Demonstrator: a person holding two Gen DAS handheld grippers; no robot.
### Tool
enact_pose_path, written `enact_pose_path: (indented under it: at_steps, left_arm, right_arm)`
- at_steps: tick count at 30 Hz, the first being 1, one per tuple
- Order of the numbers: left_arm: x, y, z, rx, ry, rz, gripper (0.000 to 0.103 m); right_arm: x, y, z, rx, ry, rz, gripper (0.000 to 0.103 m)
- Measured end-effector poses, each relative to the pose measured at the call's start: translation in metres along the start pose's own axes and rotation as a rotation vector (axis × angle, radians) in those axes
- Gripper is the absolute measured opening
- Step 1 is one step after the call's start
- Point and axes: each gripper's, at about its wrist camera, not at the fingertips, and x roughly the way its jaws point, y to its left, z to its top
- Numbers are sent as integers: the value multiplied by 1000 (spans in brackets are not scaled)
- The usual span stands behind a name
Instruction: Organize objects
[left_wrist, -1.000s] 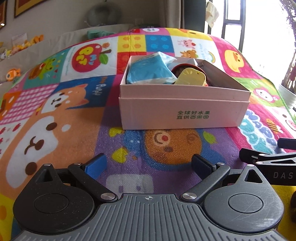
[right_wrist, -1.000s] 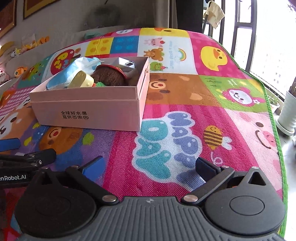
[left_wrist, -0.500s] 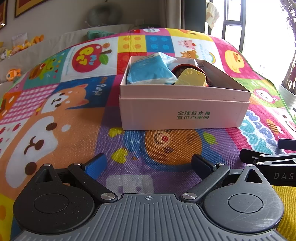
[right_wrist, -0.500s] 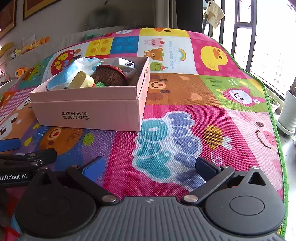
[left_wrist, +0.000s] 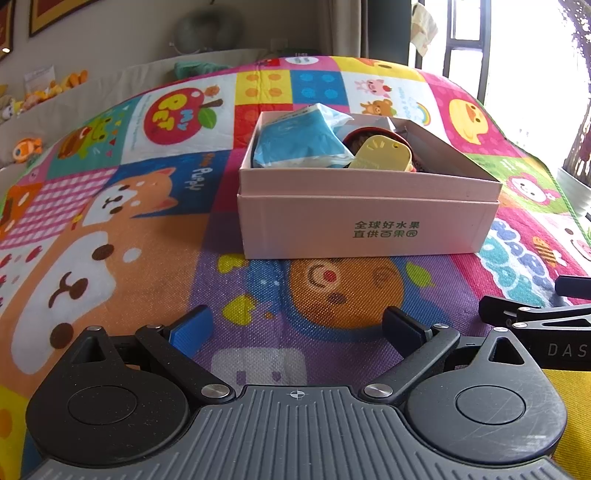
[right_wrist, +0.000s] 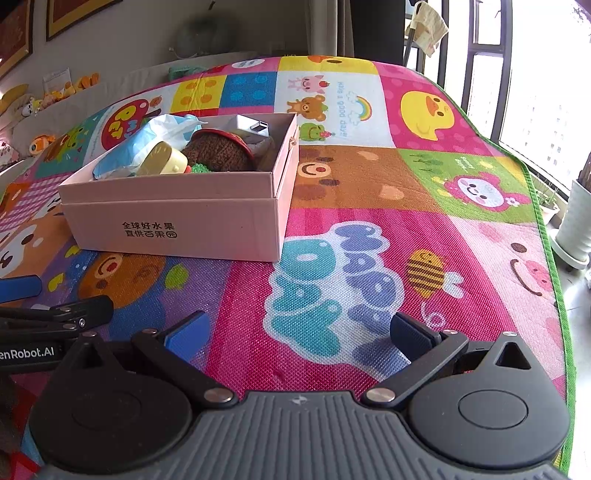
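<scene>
The pink box (left_wrist: 365, 218) sits on the patterned play mat (right_wrist: 369, 192) and serves as the landmark here; everything gathered so far lies inside it, and no loose object shows on the mat around it, so the sorting looks close to done, as far as these views reach. The left gripper (left_wrist: 295, 328) hovers low in front of the box's printed wall, its jaws spread wide and holding nothing; the right gripper (right_wrist: 299, 332) hovers in front of and to the right of the box, equally spread and empty, well apart from it. The risks, as I judge them: the contents are heaped above the rim, so a jaw reaching in could tip the yellow case (left_wrist: 380, 157), which leans near the front wall, over the edge; the box looks light, so a nudge on its wall may slide it across the mat; the two grippers sit close together in front of the box and could knock each other if both advance. Counted inside the box: one blue tissue pack (left_wrist: 299, 144); one yellow case; one brown knitted item (right_wrist: 218, 151) with a red rim; one small silver-white device (right_wrist: 253, 123) at the far wall; something green (right_wrist: 199, 169) beside the knit, too hidden to name; grippers, two; boxes, one.
</scene>
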Motion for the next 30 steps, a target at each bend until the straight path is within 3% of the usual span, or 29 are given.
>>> enact_pose_path:
  at_steps: [30]
  left_arm:
    - [-1, 1, 0, -5, -1, 0, 101]
  right_arm:
    - [-1, 0, 0, 3, -1, 3, 103]
